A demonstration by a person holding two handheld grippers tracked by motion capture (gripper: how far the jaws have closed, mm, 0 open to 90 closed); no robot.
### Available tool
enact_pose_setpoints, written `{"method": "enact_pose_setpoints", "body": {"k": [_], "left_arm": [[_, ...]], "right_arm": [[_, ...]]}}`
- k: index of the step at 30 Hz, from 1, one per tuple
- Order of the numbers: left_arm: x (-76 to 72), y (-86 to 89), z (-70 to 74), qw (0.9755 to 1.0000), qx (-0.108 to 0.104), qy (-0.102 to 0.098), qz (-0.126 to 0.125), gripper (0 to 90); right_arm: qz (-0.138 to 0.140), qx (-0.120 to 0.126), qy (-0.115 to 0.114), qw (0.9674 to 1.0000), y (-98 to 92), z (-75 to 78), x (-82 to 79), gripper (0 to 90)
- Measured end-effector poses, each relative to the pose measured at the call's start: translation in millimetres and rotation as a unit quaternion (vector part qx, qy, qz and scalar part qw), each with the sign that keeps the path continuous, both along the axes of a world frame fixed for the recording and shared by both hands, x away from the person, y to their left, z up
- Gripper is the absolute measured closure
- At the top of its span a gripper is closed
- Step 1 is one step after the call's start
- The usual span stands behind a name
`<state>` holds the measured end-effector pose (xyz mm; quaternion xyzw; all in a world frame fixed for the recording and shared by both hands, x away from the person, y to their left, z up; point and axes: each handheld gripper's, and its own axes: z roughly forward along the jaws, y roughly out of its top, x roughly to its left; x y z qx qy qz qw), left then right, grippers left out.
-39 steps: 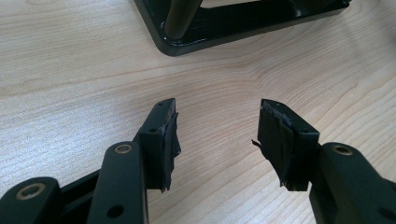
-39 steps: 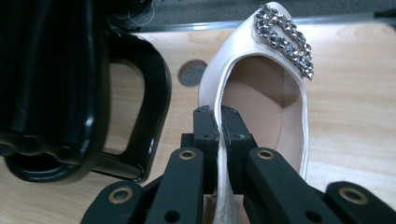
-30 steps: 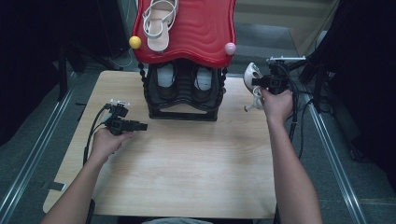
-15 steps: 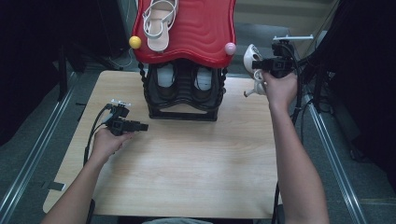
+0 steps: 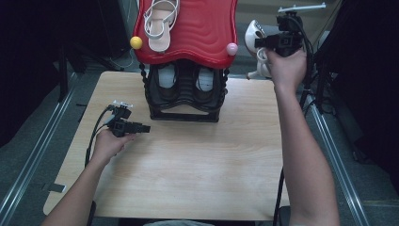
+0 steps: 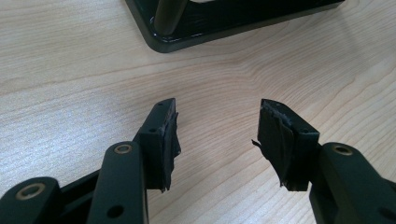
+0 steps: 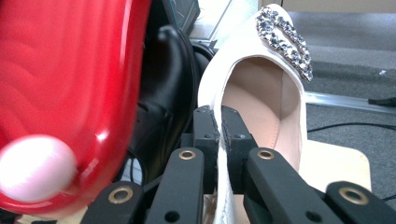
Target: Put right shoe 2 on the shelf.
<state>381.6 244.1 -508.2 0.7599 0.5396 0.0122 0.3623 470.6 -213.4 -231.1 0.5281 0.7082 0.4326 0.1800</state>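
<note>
A red two-tier shoe rack [image 5: 197,33] stands at the table's far edge, with a white strappy sandal [image 5: 160,23] on its top shelf. My right gripper [image 5: 259,43] holds a white heeled shoe [image 5: 256,33] up in the air at the rack's right side. In the right gripper view its jaws [image 7: 219,126] are shut on the side wall of the white shoe [image 7: 261,93], which has a rhinestone buckle [image 7: 285,39]. My left gripper [image 5: 141,127] rests low over the table in front of the rack, open with nothing between its jaws [image 6: 217,133].
A pair of shoes [image 5: 183,77] sits on the rack's lower shelf. Yellow [image 5: 136,43] and pink [image 5: 231,48] balls cap the top shelf's corners. The rack's black base [image 6: 224,23] lies just ahead of the left gripper. A metal rail [image 5: 329,141] runs along the table's right side.
My right gripper has lifted the white shoe up and away from the table, to the height of the rack's top shelf. The left gripper has stayed put.
</note>
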Motion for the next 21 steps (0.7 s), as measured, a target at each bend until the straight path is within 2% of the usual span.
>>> {"method": "enact_pose_setpoints", "body": {"k": [10, 12, 14, 21], "left_arm": [[0.2, -0.6, -0.8, 1.0000, 0.000, 0.001, -0.001, 48.0], [0.1, -0.9, -0.8, 1.0000, 0.001, 0.001, -0.002, 48.0], [0.2, -1.2, -1.0, 1.0000, 0.000, 0.002, -0.002, 48.0], [0.4, -1.5, -1.4, 1.0000, 0.000, 0.001, -0.002, 48.0]], "right_arm": [[0.004, 0.001, -0.033, 0.9994, 12.7, 53.1, -1.5, 88.2], [0.004, 0.002, -0.035, 0.9994, 13.8, 57.1, -1.6, 88.2], [0.011, 0.006, -0.043, 0.9990, 21.8, 74.5, -0.8, 88.2], [0.021, -0.005, -0.051, 0.9985, 47.2, 95.7, 3.4, 88.2]]}}
